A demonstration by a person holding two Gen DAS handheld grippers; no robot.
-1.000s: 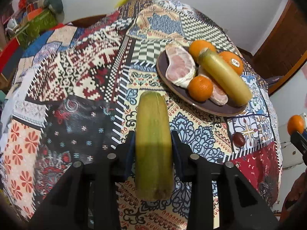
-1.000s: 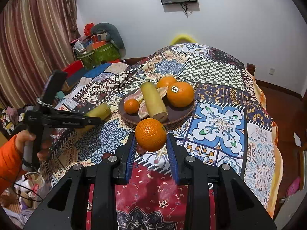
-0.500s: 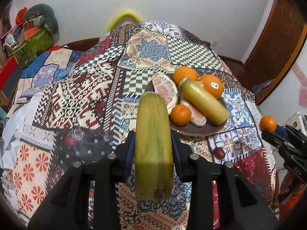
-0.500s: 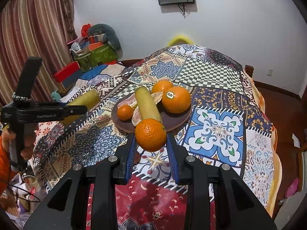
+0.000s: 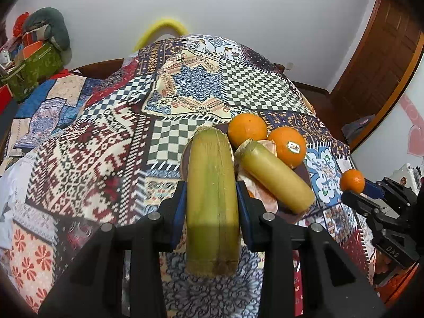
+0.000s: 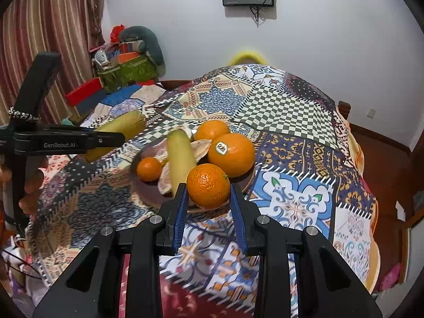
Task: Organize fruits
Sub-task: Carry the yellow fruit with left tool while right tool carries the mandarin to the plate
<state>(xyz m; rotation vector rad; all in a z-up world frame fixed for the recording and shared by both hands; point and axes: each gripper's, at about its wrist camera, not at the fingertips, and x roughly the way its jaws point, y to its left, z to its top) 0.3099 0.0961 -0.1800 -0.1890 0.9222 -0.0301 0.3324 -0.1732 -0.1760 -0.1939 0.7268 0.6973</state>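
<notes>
My left gripper [image 5: 212, 198] is shut on a thick yellow-green stalk piece [image 5: 212, 180], which hangs in front of the near-left rim of the brown plate [image 5: 300, 169]. On the plate lie a second stalk piece [image 5: 275, 180], two big oranges [image 5: 247, 129] [image 5: 287, 145] and peeled citrus segments [image 5: 262, 201]. My right gripper [image 6: 208, 198] is shut on a mandarin [image 6: 208, 185], held just over the plate's near rim [image 6: 148, 196]. A smaller mandarin [image 6: 149, 169] sits on the plate's left side. The right wrist view shows the left gripper [image 6: 116, 139] left of the plate.
A patchwork cloth [image 5: 106, 145] covers the round table. A green box of clutter [image 6: 127, 71] stands at the back left by a striped curtain [image 6: 53, 26]. A yellow chair back [image 5: 161, 30] rises behind the table. A wooden door [image 5: 384, 66] is on the right. A hand [image 6: 31, 182] grips the left tool.
Both grippers have moved in toward the plate with their fruit. The stalk piece now overlaps the plate's left rim, and the mandarin hangs over its near rim.
</notes>
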